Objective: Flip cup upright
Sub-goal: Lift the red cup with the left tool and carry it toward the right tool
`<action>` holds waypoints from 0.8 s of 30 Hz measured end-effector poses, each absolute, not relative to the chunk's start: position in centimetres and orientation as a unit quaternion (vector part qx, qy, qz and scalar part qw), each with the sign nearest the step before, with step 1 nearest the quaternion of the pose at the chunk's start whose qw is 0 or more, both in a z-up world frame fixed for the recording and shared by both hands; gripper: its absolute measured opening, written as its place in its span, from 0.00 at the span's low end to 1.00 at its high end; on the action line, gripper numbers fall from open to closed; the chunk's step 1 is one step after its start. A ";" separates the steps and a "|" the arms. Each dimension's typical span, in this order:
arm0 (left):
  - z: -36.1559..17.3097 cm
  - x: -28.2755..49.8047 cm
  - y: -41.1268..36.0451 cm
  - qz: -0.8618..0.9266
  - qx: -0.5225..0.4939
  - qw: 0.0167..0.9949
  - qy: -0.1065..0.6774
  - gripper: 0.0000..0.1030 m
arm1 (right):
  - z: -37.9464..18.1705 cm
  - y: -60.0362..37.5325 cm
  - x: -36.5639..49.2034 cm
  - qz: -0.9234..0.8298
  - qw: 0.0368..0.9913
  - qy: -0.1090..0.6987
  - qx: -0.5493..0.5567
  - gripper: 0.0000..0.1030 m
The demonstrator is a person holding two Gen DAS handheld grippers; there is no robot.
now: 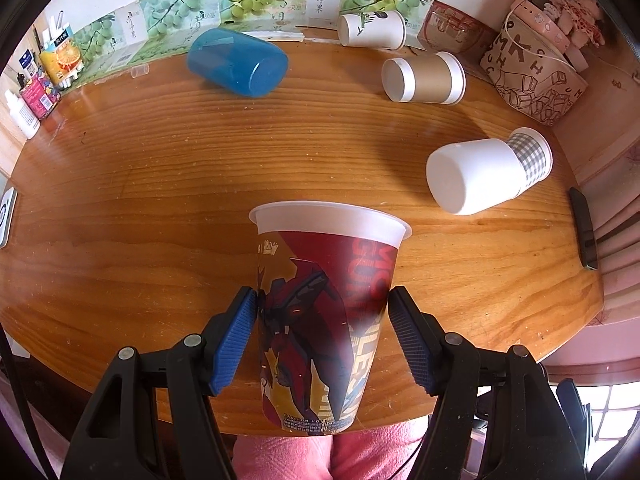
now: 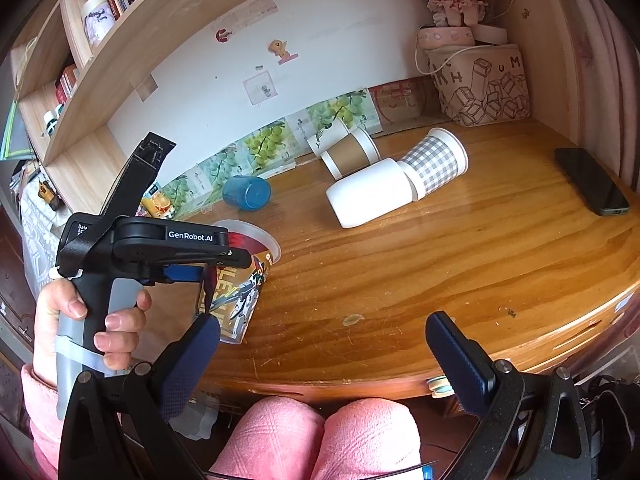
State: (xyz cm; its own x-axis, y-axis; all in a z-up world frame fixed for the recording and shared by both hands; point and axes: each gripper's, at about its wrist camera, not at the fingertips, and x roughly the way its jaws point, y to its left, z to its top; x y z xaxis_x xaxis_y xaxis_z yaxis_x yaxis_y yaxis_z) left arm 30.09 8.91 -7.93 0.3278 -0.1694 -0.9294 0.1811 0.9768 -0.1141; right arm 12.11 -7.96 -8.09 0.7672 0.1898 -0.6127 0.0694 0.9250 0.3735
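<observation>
Wooden table (image 1: 160, 184) as the landmark, curved near edge toward the pink-clad knees. Printed cup (image 1: 326, 312) at that near edge, mouth up, long axis roughly vertical, rim above and narrow base low by the table's front edge. Hard to say from the left wrist view whether the base rests on the wood or hangs just off it; in the right wrist view the base (image 2: 234, 338) seems to sit at the surface.

Left gripper (image 1: 322, 316) clearly the nearer one: cup straight ahead between its blue pads (image 1: 236, 344), one pad on each side of the printed wall at mid-height, apparently closed on it, or at most a sliver off on the right side. Right gripper (image 2: 324, 344) spread wide with nothing between its fingers, off to the cup's right, over the table's front edge.

Farther back on the table, all lying on their sides: white cup (image 1: 472, 176) with a checked cup (image 1: 532, 158) nested in its mouth, toward the right; blue cup (image 1: 240, 62) near the back left; brown-banded cup (image 1: 424, 78) and a white paper cup (image 1: 372, 30) near the back edge. Dark phone (image 1: 585, 232) at the table's right edge.

Likely next: settle the base, then part the pads.
</observation>
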 end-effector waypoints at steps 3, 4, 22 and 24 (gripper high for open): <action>-7.9 30.1 8.8 -0.111 0.005 0.815 0.569 0.69 | -7.9 -8.1 12.5 0.032 0.921 0.339 0.188 1.00; -7.8 30.1 8.8 -0.114 0.003 0.813 0.570 0.70 | -7.8 -8.1 12.5 0.032 0.921 0.339 0.188 1.00; -3.7 30.4 11.9 -0.156 -0.015 0.849 0.504 0.77 | -8.1 -7.6 17.7 0.031 0.904 0.355 0.234 1.00; -3.3 30.4 13.0 -0.154 -0.019 0.856 0.494 0.78 | -8.3 -7.2 18.5 0.034 0.901 0.361 0.239 1.00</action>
State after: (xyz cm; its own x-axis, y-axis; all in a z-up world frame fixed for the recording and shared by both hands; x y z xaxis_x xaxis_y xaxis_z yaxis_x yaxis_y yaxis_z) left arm 30.45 13.00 -3.31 0.4646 -0.2830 -0.8391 0.2457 0.9516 -0.1849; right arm 18.53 -7.19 -8.27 0.7374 0.2336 -0.6338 0.1116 0.8833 0.4554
